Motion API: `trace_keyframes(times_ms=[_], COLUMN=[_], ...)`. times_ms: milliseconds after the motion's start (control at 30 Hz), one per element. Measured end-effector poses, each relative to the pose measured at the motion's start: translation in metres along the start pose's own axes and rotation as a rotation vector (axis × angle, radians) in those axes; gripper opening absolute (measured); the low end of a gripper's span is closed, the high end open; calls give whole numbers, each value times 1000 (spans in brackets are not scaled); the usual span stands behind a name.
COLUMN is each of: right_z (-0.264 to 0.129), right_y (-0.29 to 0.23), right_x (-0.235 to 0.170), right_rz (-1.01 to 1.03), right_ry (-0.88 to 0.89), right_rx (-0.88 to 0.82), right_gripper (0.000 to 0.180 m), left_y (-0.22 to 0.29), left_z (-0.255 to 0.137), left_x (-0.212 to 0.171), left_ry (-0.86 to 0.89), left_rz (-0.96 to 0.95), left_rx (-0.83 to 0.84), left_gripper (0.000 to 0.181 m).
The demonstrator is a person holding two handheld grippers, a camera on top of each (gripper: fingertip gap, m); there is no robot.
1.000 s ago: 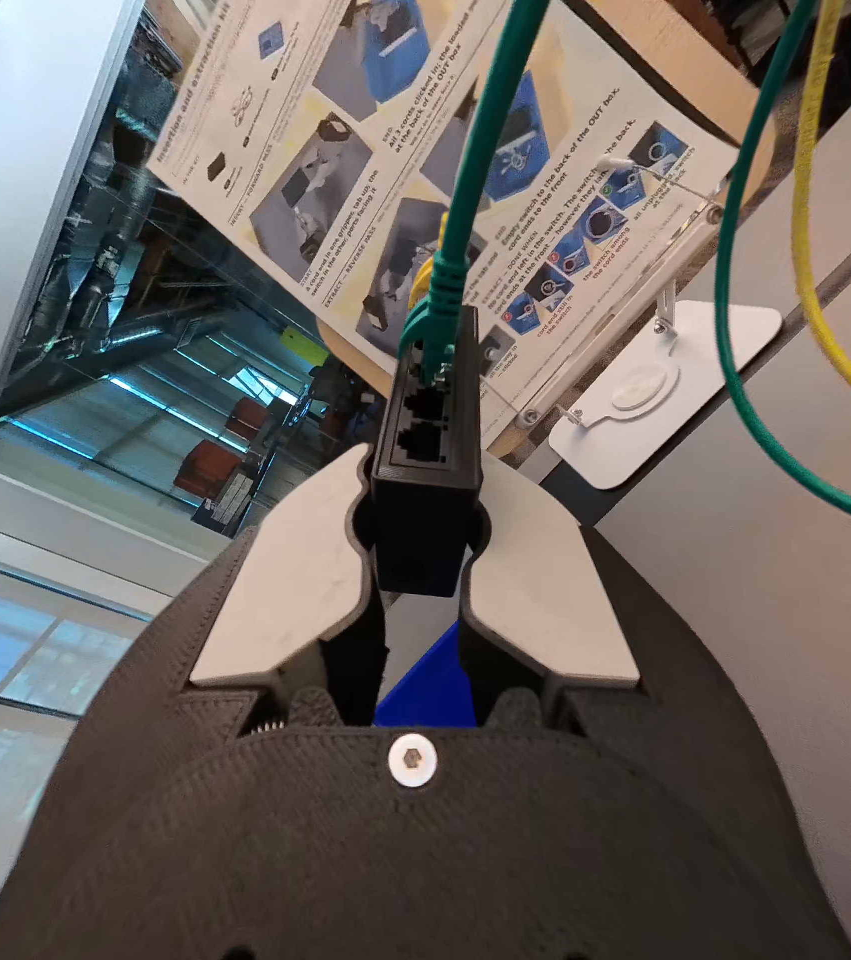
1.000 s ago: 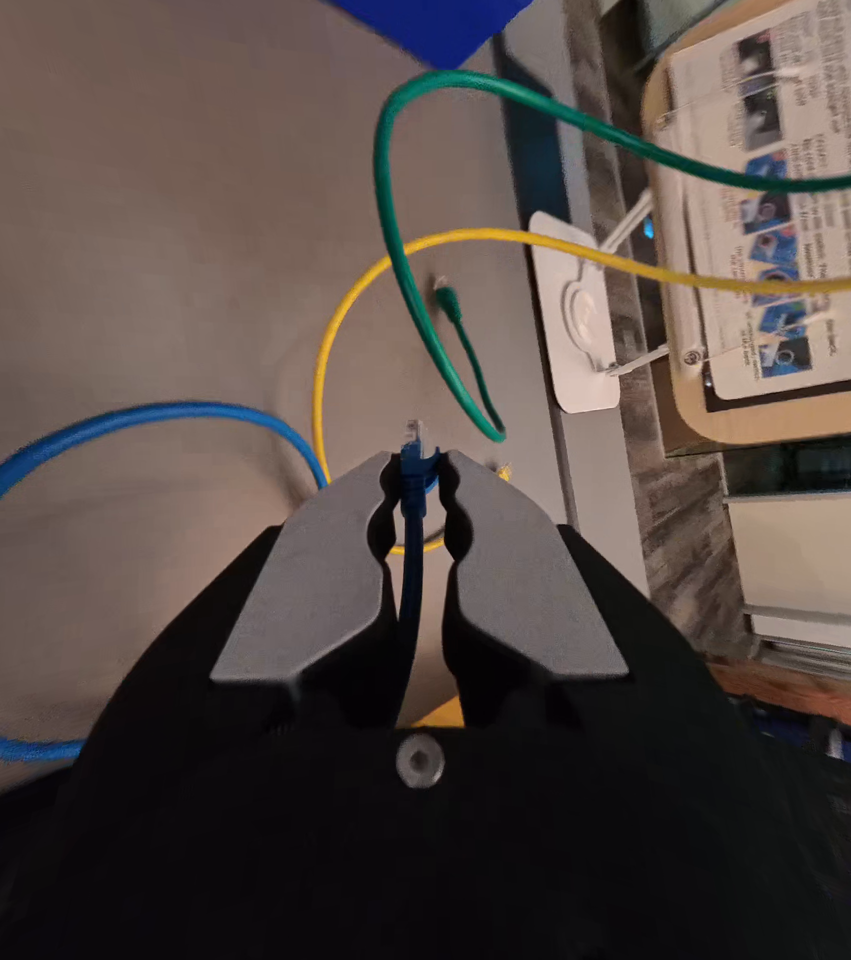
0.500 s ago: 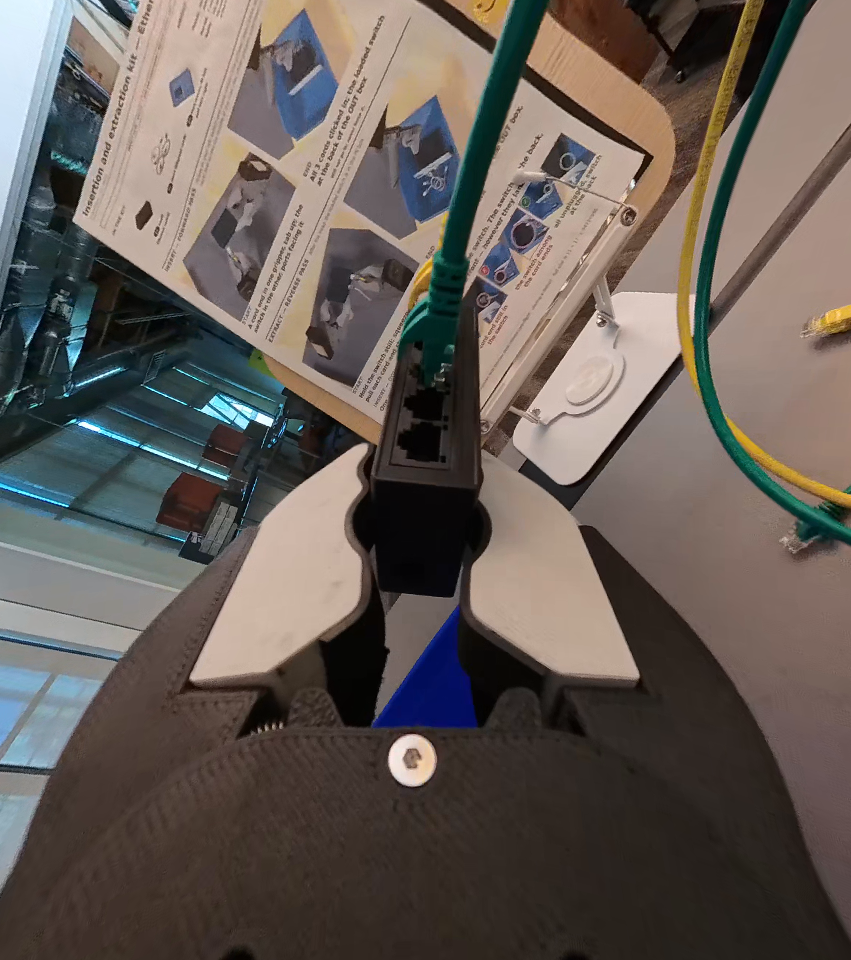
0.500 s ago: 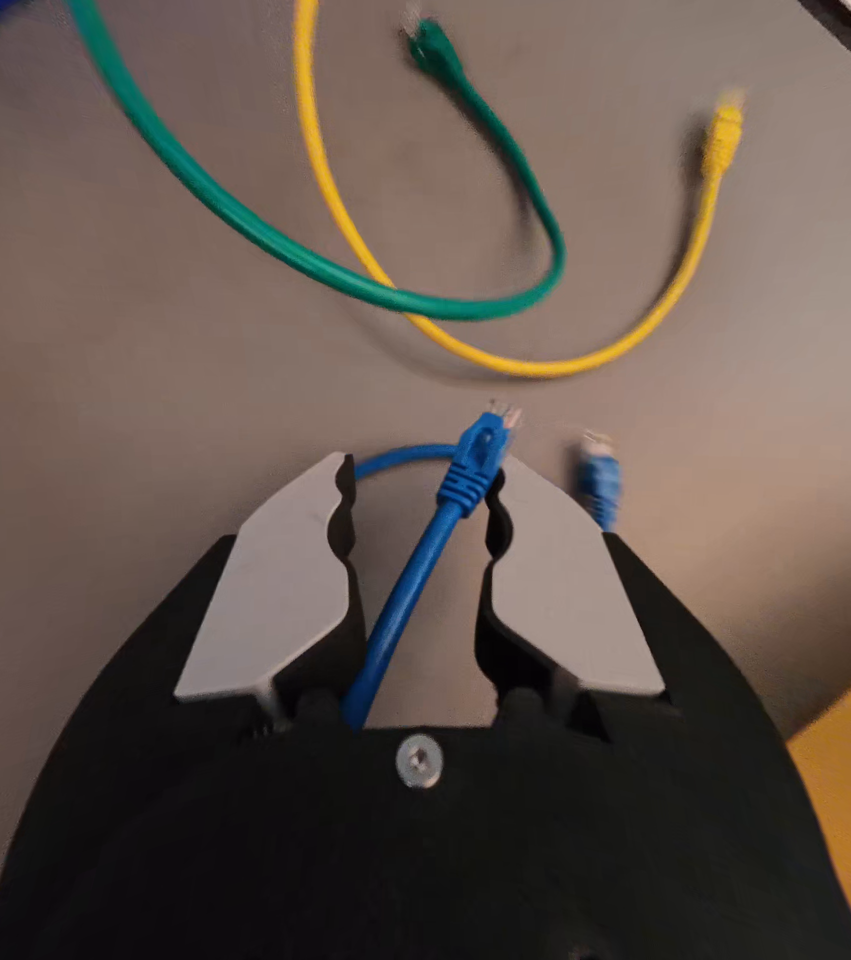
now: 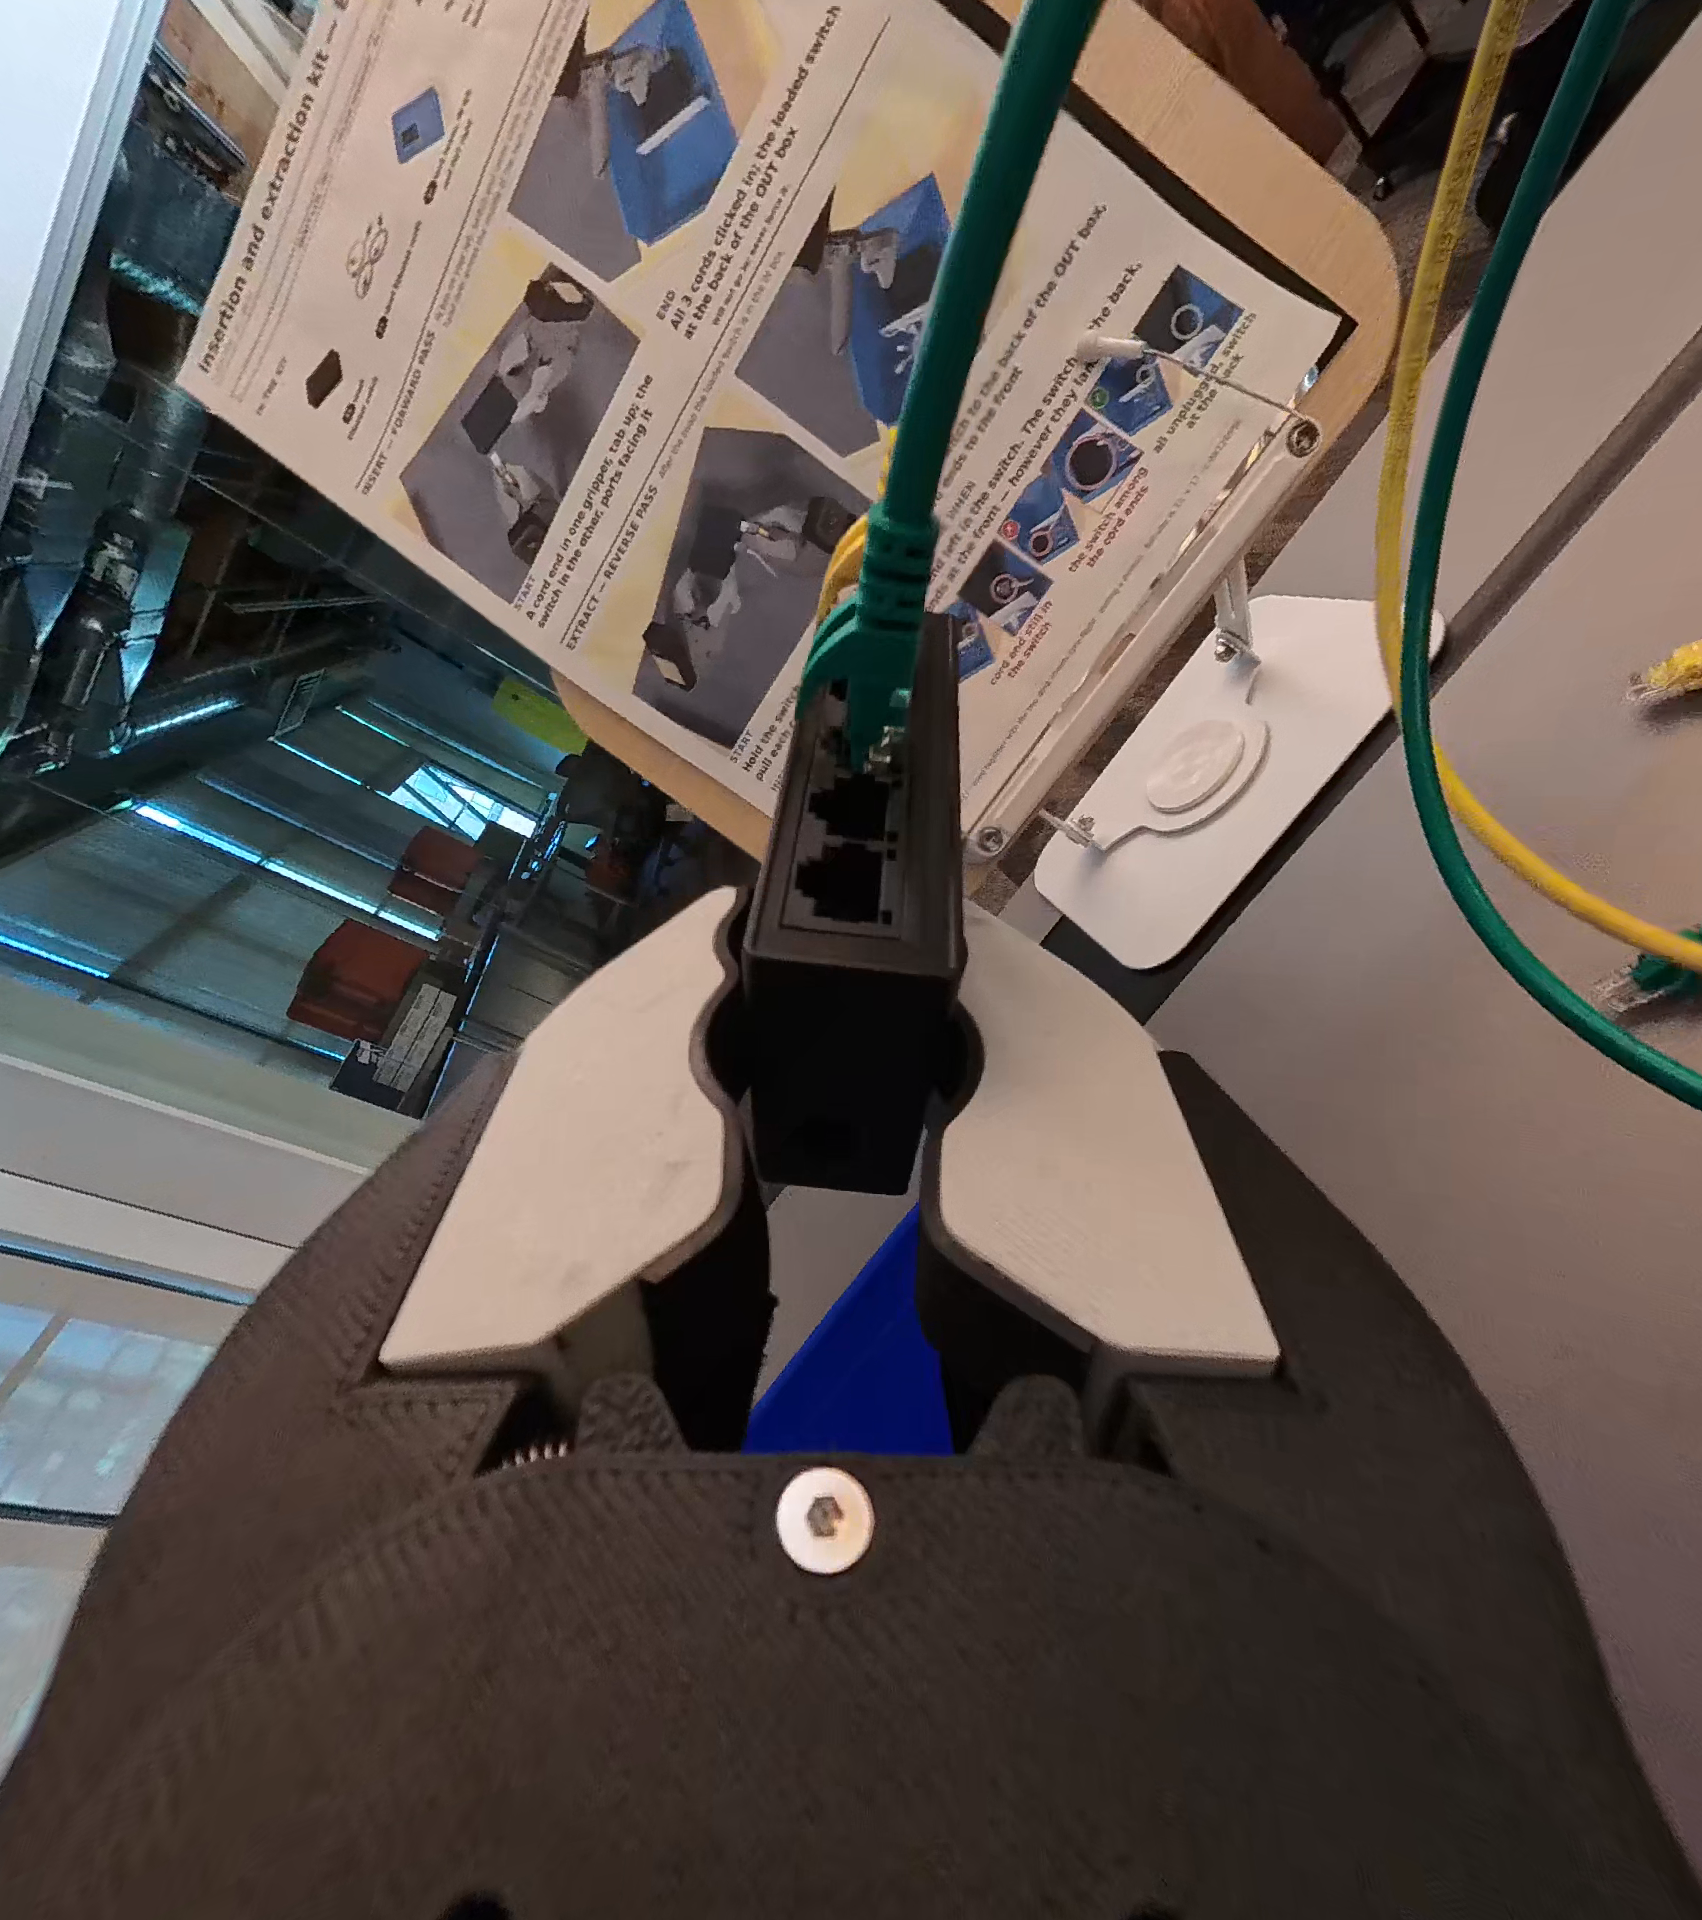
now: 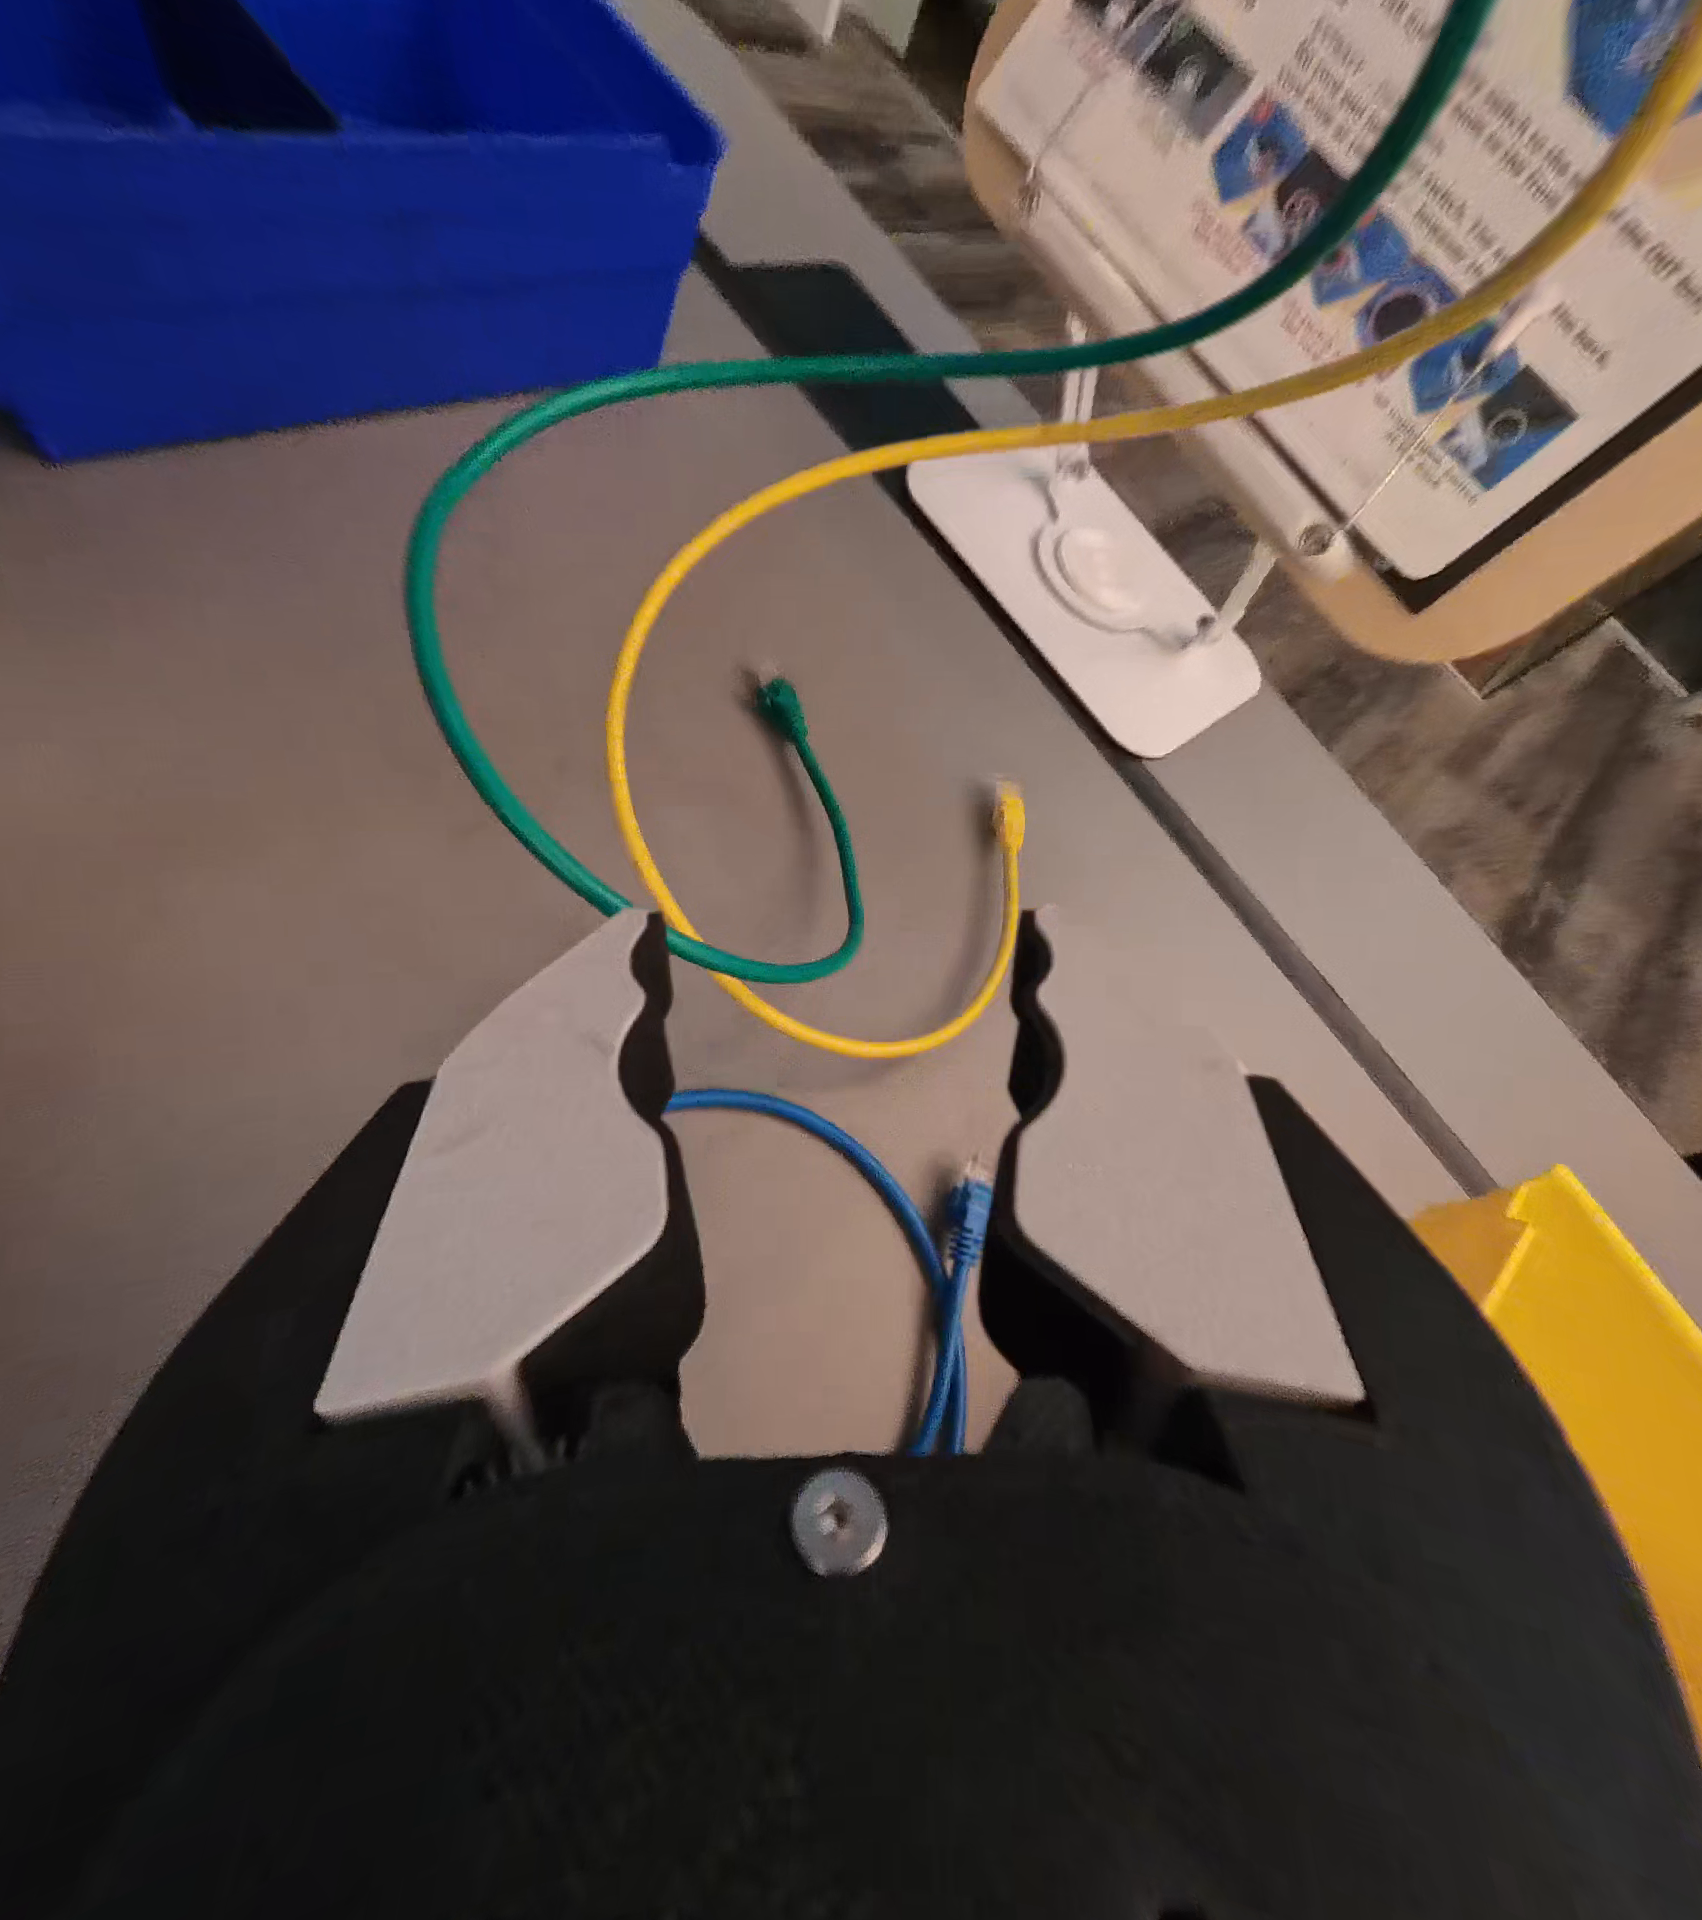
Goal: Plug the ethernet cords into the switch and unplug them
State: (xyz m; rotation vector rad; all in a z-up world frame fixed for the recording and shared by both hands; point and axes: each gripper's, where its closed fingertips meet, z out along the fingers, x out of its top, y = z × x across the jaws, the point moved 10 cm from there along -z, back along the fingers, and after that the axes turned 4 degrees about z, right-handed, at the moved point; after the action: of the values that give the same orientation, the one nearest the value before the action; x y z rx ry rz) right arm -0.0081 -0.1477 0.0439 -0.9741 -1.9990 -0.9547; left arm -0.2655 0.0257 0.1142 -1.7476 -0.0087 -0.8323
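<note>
My left gripper (image 5: pixel 842 1023) is shut on the black switch (image 5: pixel 852 935) and holds it up in the air. A green cord (image 5: pixel 972 312) and a yellow cord (image 5: pixel 842 561) are plugged into its far ports; the two near ports are empty. My right gripper (image 6: pixel 836 925) is open and empty above the grey table (image 6: pixel 203 831). The blue cord (image 6: pixel 951 1288) lies on the table between its fingers. The loose green plug (image 6: pixel 779 707) and yellow plug (image 6: pixel 1008 816) lie on the table beyond; they also show in the left wrist view as a green plug (image 5: pixel 1647 977) and a yellow plug (image 5: pixel 1699 665).
A blue bin (image 6: pixel 286 208) stands at the back left and a yellow bin (image 6: pixel 1657 1403) at the right. A printed instruction sheet on a white stand (image 6: pixel 1107 592) stands at the table's far edge. It also shows in the left wrist view (image 5: pixel 618 343).
My right gripper opened and let go of the blue cord, which now lies on the table. It then lifted and turned toward the far edge. My left gripper keeps hold of the switch.
</note>
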Motion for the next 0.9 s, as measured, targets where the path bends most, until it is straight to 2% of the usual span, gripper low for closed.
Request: trace_keyframes(times_ms=[133,167,267,300,333,500,567,600,667,700,900], right_z=[-16,-11,22,34,45,81,91,94,97,97,85], right_y=[18,26,46,50,54,64,59,56,57,58,53], right_x=[-4,-14,-57,-68,-77,-99,-100,-99,-98,-99,-96], right_rz=[109,153,168,187,214,266,279,282,321,313,268], right_ry=[9,-70,-502,-590,-639,-913,-956,-952,-938,-937,-841], right_rx=[53,48,-9,-5,-3,69,124,167,176,174,180], right_gripper=[63,64,63,58,49,50,46,35,27,11,7], left_y=[-3,-3,-1,-1,0,3,3,3,3,3,-5], left_z=[-2,-2,-1,-2,-2,-2,-1,0,0,0,-5], left_x=[-2,-2,1,2,3,6,6,6,5,5,0], left_ry=[-2,-1,5,6,8,9,7,6,4,4,7], left_rz=[-9,-9,-3,1,6,24,25,24,24,25,1], left_rx=[1,0,-3,-5,-7,-17,-22,-23,-24,-24,-3], left_gripper=[30,30,30,30,30,30,30,30,30,30,30])
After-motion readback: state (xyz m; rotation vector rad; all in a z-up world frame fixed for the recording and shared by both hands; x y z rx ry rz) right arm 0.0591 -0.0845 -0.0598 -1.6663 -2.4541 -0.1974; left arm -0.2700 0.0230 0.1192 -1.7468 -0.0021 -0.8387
